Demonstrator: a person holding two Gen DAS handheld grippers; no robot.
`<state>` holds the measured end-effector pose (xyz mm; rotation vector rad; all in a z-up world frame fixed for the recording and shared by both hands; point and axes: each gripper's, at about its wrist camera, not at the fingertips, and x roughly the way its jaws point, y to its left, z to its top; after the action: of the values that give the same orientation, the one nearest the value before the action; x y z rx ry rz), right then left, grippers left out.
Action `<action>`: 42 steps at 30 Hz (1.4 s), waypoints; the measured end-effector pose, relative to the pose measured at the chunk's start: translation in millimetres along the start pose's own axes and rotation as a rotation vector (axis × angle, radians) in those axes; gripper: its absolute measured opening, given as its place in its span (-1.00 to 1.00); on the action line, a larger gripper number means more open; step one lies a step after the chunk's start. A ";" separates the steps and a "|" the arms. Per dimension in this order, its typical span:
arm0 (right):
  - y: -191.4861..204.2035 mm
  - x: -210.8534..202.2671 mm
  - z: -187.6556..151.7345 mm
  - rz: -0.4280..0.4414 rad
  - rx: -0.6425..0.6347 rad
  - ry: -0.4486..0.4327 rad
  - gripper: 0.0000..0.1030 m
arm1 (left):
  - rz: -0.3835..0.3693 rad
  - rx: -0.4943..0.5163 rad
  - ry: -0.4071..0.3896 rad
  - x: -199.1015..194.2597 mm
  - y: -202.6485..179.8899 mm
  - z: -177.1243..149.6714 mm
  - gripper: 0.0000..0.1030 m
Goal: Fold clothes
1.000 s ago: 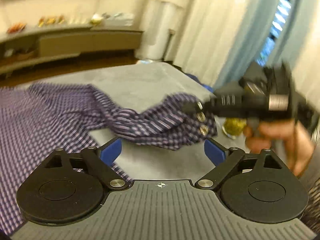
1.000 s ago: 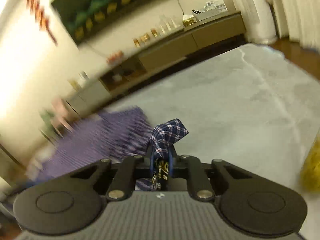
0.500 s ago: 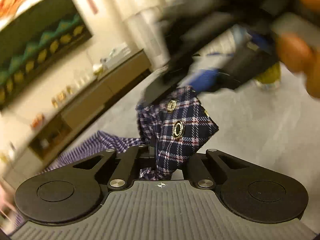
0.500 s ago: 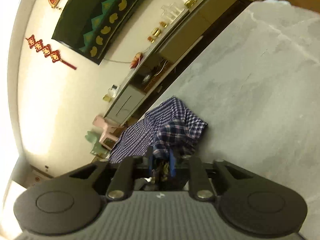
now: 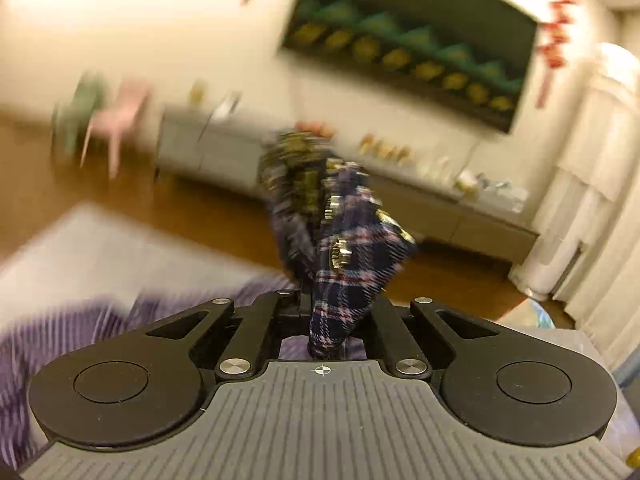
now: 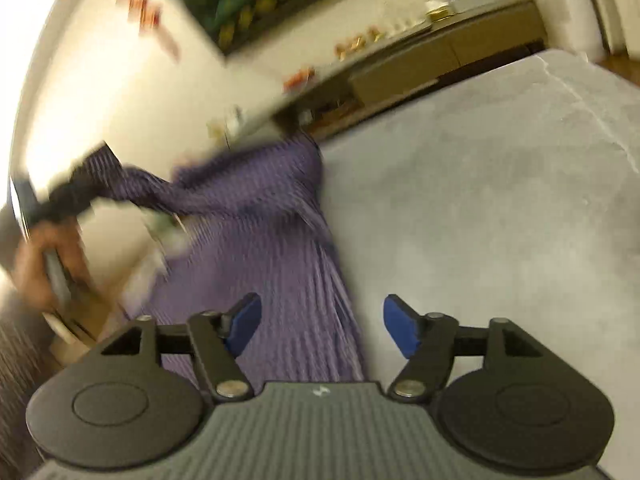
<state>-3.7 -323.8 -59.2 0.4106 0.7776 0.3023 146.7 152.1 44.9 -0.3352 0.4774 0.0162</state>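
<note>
A purple checked shirt [image 6: 260, 220] lies stretched over the grey table cover [image 6: 500, 200]. My left gripper [image 5: 316, 308] is shut on a bunched dark plaid edge of the shirt [image 5: 348, 256] with gold buttons, which sticks up from its jaws. In the right wrist view that gripper is a dark blur at far left, held by a hand [image 6: 36, 268], with the cloth pulled taut toward it. My right gripper [image 6: 322, 326] hovers over the shirt, its jaws opening. Its blue pads [image 6: 244, 322] stand wide apart with nothing between them.
A long low sideboard [image 5: 440, 208] with small items runs along the far wall under a dark framed picture [image 5: 408, 40]. A pink chair [image 5: 120, 116] stands at the left, pale curtains [image 5: 592, 184] at the right. Bare grey cover spreads right of the shirt.
The left gripper closed on the buttoned shirt edge that the right gripper held, then swung away left with it. The right gripper opened and let the cloth go.
</note>
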 end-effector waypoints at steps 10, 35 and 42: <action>35.4 24.2 -59.5 -0.281 -0.216 0.109 -0.72 | -0.173 -0.226 -0.022 32.4 53.9 -9.9 -1.00; 60.5 6.5 -81.6 -0.318 -0.287 0.041 -0.98 | -0.127 -0.314 -0.078 26.9 111.6 35.2 -1.00; 102.8 -36.0 -96.5 -0.377 -0.495 -0.013 -0.99 | -0.212 -0.263 -0.048 25.3 89.9 32.2 -1.00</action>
<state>-109.8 -224.5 -51.3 -0.2004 0.7225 0.1296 175.3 245.7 32.2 -0.6409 0.3907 -0.1202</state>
